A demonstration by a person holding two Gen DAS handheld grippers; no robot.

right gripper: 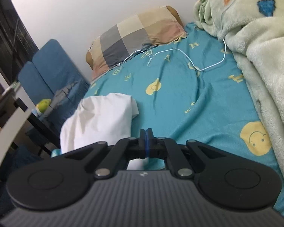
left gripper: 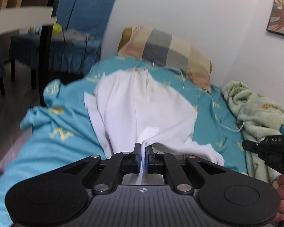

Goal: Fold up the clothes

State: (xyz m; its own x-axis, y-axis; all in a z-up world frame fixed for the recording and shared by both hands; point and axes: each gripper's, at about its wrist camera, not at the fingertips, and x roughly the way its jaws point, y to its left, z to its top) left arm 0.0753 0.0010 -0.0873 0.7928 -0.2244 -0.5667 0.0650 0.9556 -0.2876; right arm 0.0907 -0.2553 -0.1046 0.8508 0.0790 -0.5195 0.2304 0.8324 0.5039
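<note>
A white garment (left gripper: 142, 102) lies spread on the teal bed sheet (left gripper: 70, 98), its near edge lifted. My left gripper (left gripper: 143, 147) is shut on that bunched near edge, and the cloth runs back between the fingers. In the right wrist view the same white garment (right gripper: 100, 117) is humped up at the left of the bed. My right gripper (right gripper: 146, 133) hovers over the teal sheet (right gripper: 179, 98) just right of the garment, jaws pressed together with nothing seen between them. From the left wrist view the right gripper (left gripper: 245, 145) sits off to the right, apart from the garment.
A checked pillow (right gripper: 138, 36) rests at the head of the bed by the wall. A pale green fleece blanket (right gripper: 255, 43) is piled along the right side. A thin white cable (right gripper: 172, 52) trails across the sheet. Blue-covered chairs (left gripper: 85, 19) and a dark table (left gripper: 24, 17) stand left of the bed.
</note>
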